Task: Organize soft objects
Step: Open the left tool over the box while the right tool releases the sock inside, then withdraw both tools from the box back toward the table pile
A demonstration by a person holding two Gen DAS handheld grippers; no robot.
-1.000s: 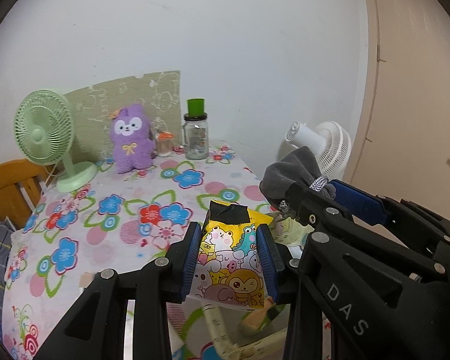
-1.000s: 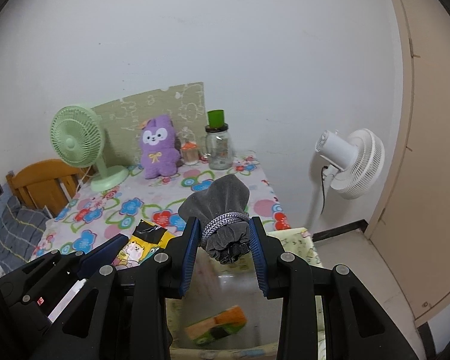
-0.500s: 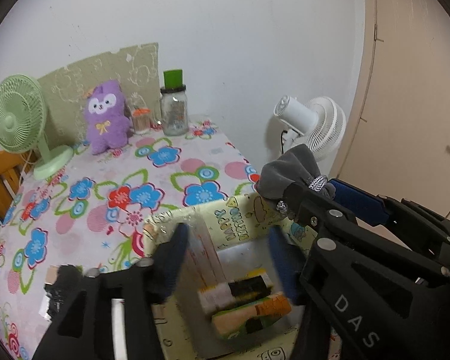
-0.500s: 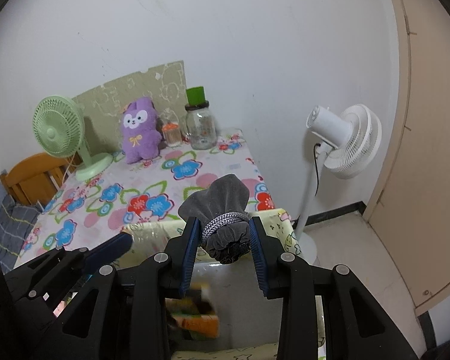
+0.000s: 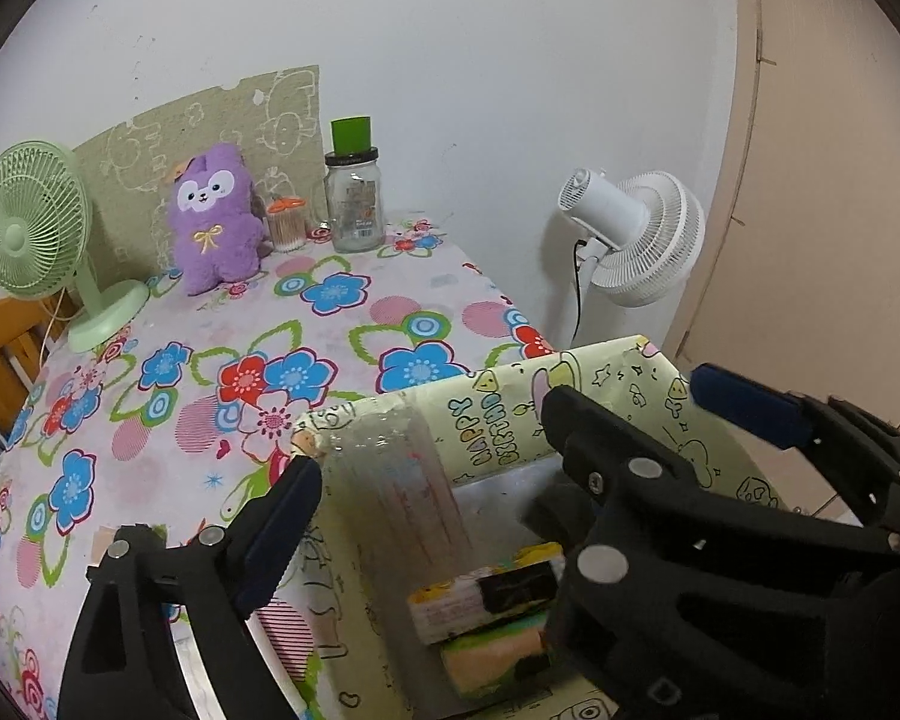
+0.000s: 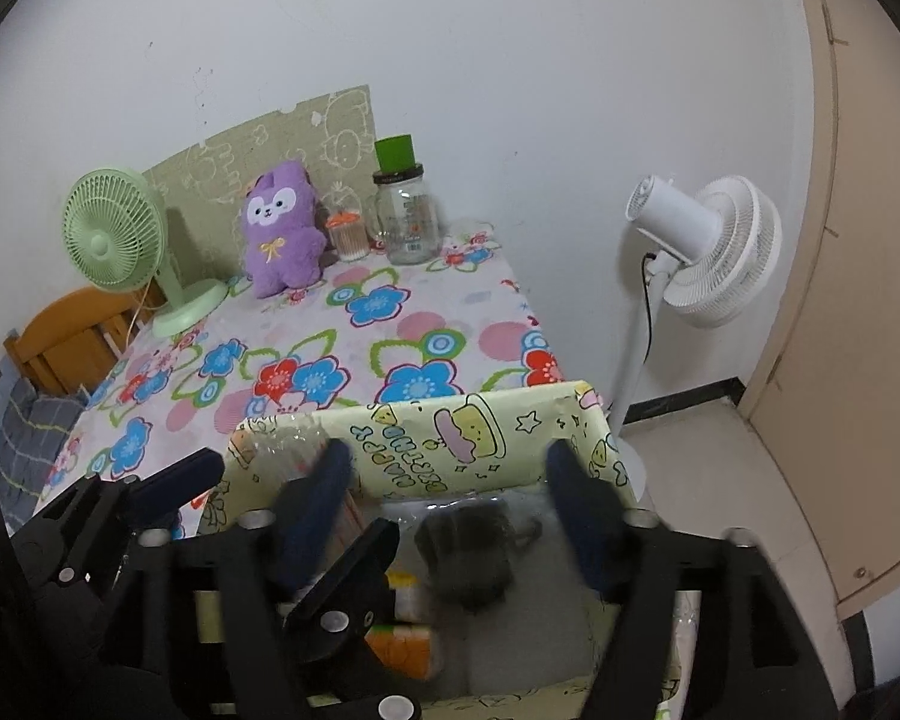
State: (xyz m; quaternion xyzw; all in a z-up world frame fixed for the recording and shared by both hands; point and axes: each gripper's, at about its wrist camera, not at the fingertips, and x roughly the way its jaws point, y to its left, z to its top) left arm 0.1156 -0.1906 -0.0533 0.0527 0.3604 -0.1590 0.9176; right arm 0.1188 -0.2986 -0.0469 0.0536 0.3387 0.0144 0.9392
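A yellow-green cartoon-printed box [image 5: 498, 426] [image 6: 426, 444] stands open-topped at the table's near right corner. Inside lie the cartoon-printed packet [image 5: 480, 597] and an orange-green sponge [image 5: 498, 651] [image 6: 399, 648]. The grey drawstring pouch [image 6: 471, 546], blurred, is inside the box between the right fingers, free of them. My left gripper [image 5: 426, 498] is open and empty over the box's left wall. My right gripper [image 6: 450, 489] is open over the box. A purple plush toy [image 5: 213, 219] [image 6: 282, 228] sits at the table's far edge.
The floral tablecloth table [image 5: 210, 360] holds a green desk fan [image 5: 36, 234], a glass jar with green cap [image 5: 354, 198] and a small toothpick jar [image 5: 286, 225]. A white standing fan [image 6: 696, 252] is right of the table; a wooden chair [image 6: 72, 336] at left.
The left gripper opened and dropped the cartoon packet into the box. The right gripper then opened and released the grey pouch, which now falls into the box.
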